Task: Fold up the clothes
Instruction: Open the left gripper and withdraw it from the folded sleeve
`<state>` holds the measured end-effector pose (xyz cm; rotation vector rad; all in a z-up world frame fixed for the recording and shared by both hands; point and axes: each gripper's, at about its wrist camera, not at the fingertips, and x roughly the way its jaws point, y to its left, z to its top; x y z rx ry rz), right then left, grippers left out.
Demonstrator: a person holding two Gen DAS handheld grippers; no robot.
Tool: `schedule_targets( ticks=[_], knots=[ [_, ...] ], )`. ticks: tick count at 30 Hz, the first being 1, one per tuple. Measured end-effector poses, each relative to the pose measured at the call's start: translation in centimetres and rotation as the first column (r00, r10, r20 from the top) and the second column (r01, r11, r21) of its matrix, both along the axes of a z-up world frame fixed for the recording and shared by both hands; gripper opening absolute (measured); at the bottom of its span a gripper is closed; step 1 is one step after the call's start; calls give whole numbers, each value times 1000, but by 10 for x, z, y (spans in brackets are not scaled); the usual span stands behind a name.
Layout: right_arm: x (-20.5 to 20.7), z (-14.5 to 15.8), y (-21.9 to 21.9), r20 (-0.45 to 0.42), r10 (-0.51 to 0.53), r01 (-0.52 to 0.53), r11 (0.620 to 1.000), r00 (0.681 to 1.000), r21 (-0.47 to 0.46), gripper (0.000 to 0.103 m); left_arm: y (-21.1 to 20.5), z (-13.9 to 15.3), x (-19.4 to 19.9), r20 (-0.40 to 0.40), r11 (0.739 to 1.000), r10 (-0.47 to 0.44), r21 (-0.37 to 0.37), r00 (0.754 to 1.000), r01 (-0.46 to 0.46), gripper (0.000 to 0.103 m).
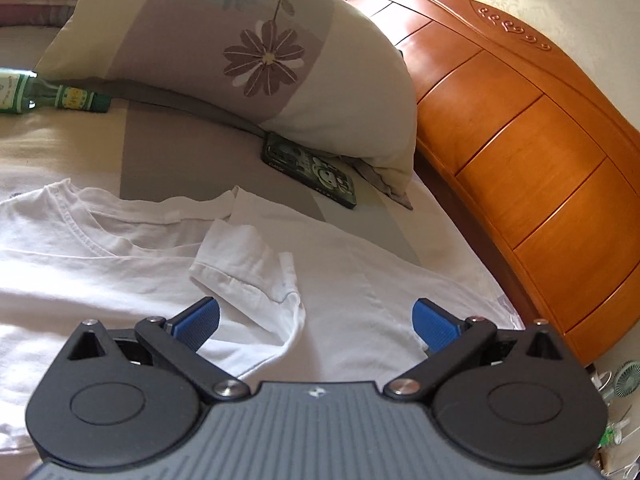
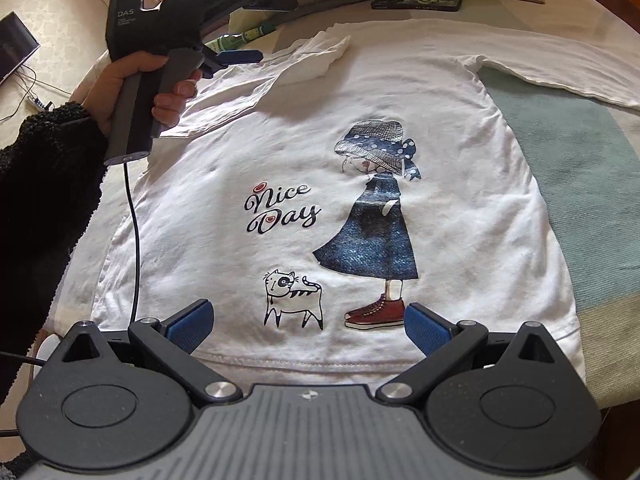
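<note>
A white long-sleeved shirt [image 2: 304,152] lies flat on the bed, print side up, showing a girl in a blue dress, a cat and "Nice Day". Its left sleeve is folded in over the chest, with the cuff [image 2: 320,56] near the collar; the right sleeve [image 2: 560,60] stretches outward. My right gripper [image 2: 307,322] hangs open just above the hem. My left gripper [image 1: 316,320] is open over the shoulder, beside the folded cuff [image 1: 248,260] and the collar [image 1: 100,224]. In the right wrist view a hand holds the left gripper [image 2: 240,55] above the shirt's upper left.
A floral pillow [image 1: 248,48] leans on the wooden headboard [image 1: 520,140]. A phone in a dark case [image 1: 310,170] lies below the pillow, just past the collar. A green bottle [image 1: 60,96] lies on the bed to the left. A black cable [image 2: 134,216] hangs from the left gripper.
</note>
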<state>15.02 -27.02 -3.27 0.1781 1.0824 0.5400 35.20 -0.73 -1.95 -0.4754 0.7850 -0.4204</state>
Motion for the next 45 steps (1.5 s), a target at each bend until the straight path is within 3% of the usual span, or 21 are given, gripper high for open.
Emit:
schedule_targets(
  ticks=[9,11,17,22,27,32,35,38,43,45],
  knots=[
    [4,-4,-9,-10,-34,34,999,999,-29,103,-60,-37,27,-94,995,-104,-25,990,102,102],
    [4,-6,-10,-12,-38,37,999,999,-30,103,-67,-33,18,-69,991,-133,14,989,134,102],
    [3,-7,-4,-8,-25,25,1000,1000,-19,103,-29,-2,-17,15,993,-114,26,993,114,102],
    [1,-7,4,-3,-9,9,1000,1000,-1,103,40,3,-71,38,1000,6,3,999,-6,102],
    [1,-8,15,-3,10,-10,1000,1000,-5,103,86,-30,-123,2,995,93,17,996,-93,102],
    [1,-9,31,-4,30,-30,999,1000,-23,103,110,-44,-135,75,982,185,-36,980,-183,102],
    [2,-10,38,-10,32,-32,999,999,-31,103,115,-46,-124,128,973,231,-53,964,-226,102],
    [4,-12,45,-16,30,-31,999,999,-42,103,123,-53,-115,130,949,315,-41,940,-312,102],
    [7,-14,51,-19,36,-37,998,999,-55,103,134,-60,-134,140,903,424,15,895,-430,102],
    [8,-16,53,-21,35,-36,997,999,-64,103,137,-61,-145,135,894,437,43,889,-445,102]
  ],
)
